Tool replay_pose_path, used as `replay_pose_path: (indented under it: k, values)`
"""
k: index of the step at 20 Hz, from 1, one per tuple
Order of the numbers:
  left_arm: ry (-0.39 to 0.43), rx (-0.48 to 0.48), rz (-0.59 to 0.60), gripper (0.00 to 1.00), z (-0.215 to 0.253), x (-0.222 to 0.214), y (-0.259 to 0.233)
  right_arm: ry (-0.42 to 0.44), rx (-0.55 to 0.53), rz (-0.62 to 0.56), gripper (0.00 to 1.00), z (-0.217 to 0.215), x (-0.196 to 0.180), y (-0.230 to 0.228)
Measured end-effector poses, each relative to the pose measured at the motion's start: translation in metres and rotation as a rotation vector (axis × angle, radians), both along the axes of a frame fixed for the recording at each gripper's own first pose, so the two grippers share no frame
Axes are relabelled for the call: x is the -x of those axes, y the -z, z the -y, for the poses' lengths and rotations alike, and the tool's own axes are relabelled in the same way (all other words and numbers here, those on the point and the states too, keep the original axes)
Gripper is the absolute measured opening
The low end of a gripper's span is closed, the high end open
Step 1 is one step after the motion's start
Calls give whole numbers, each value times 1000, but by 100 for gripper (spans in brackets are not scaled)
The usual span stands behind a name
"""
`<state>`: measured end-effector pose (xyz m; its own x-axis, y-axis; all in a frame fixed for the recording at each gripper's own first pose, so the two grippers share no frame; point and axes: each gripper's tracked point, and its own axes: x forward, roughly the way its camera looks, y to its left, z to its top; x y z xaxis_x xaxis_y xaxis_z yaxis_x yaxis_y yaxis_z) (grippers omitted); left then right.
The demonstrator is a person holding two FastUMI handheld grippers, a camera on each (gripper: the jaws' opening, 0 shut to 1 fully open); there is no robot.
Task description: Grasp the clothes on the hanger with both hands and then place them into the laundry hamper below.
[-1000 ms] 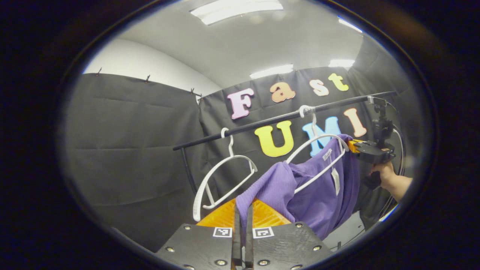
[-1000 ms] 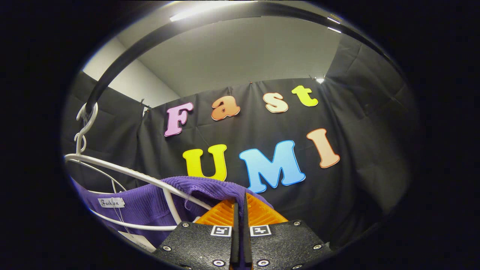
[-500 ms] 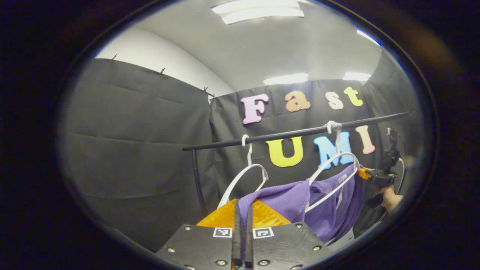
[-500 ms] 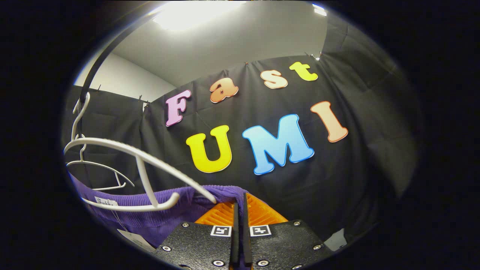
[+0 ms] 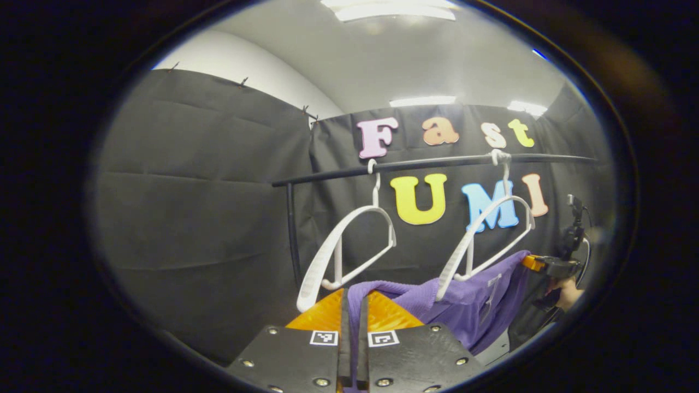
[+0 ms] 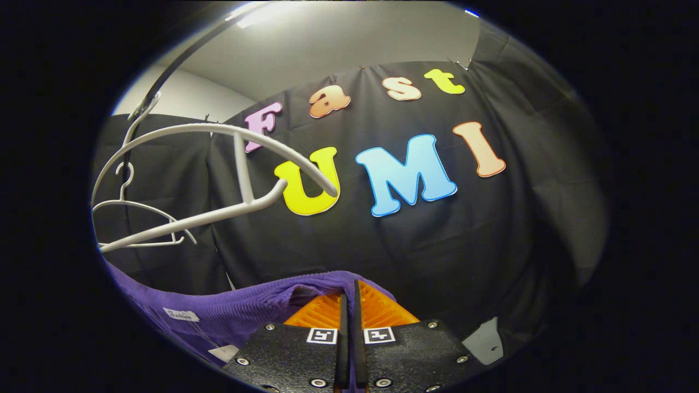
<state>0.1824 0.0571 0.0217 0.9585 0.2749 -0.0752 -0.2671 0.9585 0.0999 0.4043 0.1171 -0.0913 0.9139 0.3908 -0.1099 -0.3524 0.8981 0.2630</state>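
both grippers pinched on the purple top [image 5: 464,305]. my left gripper [image 5: 353,322] has its fingers closed on one shoulder edge, a fold of cloth rising between them. my right gripper [image 6: 348,316] is clamped on the other shoulder the same way, ribbed hem bunched over the fingertips. in the left gripper view the right gripper sits far off at the garment's other end, a hand [image 5: 565,297] behind it.

top hangs slack between the two grips, below the hangers and clear of them as far as i can tell. the near hanger [image 6: 218,180] is bare in the right gripper view, tilted on the rail [image 5: 437,162]; the second hanger [image 5: 349,251] is bare too and hangs well apart from the cloth. a tag [image 6: 180,315] shows on the inside of the neck.

reason for the two-point hold, as i judge it: a grip at each shoulder keeps the top spread and stops it snagging a hanger arm on the way down.

hamper should be below; i can't see it from either camera, both tilted up at the wall. next i'd lower both together, keep the span even, release once the cloth is over the hamper. risk: the loose body catching on the rail post [image 5: 292,234].
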Motion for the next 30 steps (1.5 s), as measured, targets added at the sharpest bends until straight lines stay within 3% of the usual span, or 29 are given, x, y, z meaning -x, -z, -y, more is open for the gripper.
replay_pose_path:
  k: [2, 3, 8, 9, 10, 21, 22, 24, 25, 26, 27, 28, 30]
  values:
    - [12, -12, -11, 5, 0, 3, 7, -6, 19, 6, 4, -2, 16, -2]
    - [20, -16, -13, 10, 1, 5, 9, -7, 25, 8, 4, -2, 25, -5]
    - [75, 11, -4, 10, 9, 17, 11, -11, 30, 33, 4, 0, 78, -28]
    - [89, 16, 2, 5, 12, 22, 10, -14, 29, 41, 4, -1, 89, -36]
    - [106, 19, 8, 10, 14, 27, 8, -16, 30, 50, 4, -2, 101, -44]
    - [335, 35, 98, 10, 42, 78, -27, -29, 43, 185, 4, -18, 247, -136]
    - [362, 40, 101, 5, 46, 83, -27, -28, 56, 198, 4, -20, 262, -142]
    - [405, 47, 104, 0, 55, 88, -28, -34, 75, 223, 4, -26, 289, -151]
    - [422, 47, 107, 10, 58, 92, -26, -38, 78, 233, 4, -29, 301, -155]
    - [436, 48, 108, 5, 62, 94, -25, -44, 79, 237, 4, -34, 313, -156]
    - [452, 54, 107, 10, 67, 96, -23, -52, 77, 238, 4, -38, 324, -157]
    - [469, 60, 107, 5, 72, 98, -21, -61, 76, 237, 4, -42, 333, -156]
    - [501, 74, 103, 5, 82, 103, -12, -89, 77, 217, 4, -50, 349, -148]
